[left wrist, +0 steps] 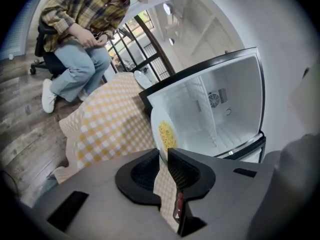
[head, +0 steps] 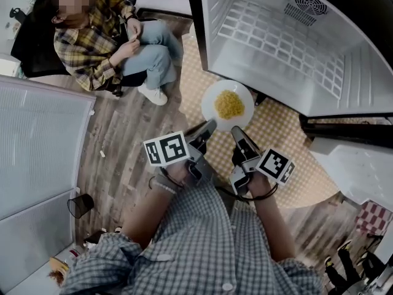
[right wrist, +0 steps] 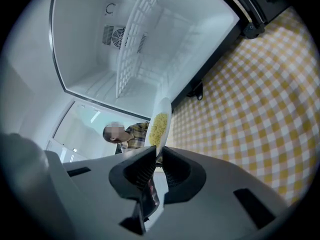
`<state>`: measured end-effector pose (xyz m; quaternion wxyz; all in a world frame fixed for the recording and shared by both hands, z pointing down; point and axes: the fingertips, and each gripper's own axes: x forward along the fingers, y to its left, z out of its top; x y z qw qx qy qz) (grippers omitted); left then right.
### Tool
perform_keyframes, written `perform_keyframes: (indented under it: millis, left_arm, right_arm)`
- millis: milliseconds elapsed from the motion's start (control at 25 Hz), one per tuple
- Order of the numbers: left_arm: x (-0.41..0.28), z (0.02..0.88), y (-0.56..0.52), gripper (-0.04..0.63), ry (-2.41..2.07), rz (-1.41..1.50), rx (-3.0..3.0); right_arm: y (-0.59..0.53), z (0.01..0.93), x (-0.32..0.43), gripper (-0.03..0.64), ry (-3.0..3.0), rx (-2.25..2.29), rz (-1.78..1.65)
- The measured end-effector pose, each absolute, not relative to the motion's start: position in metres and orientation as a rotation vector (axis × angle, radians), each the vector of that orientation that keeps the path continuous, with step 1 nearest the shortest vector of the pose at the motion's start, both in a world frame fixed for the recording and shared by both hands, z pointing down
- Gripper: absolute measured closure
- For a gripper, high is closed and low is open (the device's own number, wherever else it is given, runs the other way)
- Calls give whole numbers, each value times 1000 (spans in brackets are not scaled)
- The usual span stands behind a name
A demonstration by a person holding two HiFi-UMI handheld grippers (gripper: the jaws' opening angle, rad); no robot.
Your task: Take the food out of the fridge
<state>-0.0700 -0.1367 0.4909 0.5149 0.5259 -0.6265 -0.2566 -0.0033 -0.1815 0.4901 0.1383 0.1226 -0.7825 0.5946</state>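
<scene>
A white plate [head: 210, 100] carries a heap of yellow noodles [head: 228, 104] and hangs over the yellow checked cloth [head: 279, 128], just in front of the open fridge [head: 288, 35]. My left gripper [head: 211, 125] is shut on the plate's near rim from the left. My right gripper [head: 236, 131] is shut on the same rim a little further right. In the left gripper view the plate [left wrist: 155, 120] stands edge-on between the jaws of the left gripper [left wrist: 164, 155], noodles [left wrist: 166, 134] showing. The right gripper view shows the plate [right wrist: 165, 108] pinched the same way by the right gripper [right wrist: 160, 154].
The fridge stands with bare white walls and a wire shelf [head: 279, 39]. A person in a plaid shirt [head: 101, 39] sits on a chair at the upper left. A white ribbed panel [head: 37, 146] fills the left side. A small black bin [head: 80, 205] stands on the wood floor.
</scene>
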Motion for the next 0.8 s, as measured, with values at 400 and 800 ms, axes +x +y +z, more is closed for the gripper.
perform_keyframes:
  millis: [400,800]
  left_arm:
    - [-79,544,-125,531,-1476,-575,1128]
    - [-77,572,-129,508,-1501,-286,1158]
  right_arm:
    - [-171,536,-17,592,-2153,359,1652]
    - [-170,567,-14,586,-2074,429,1600]
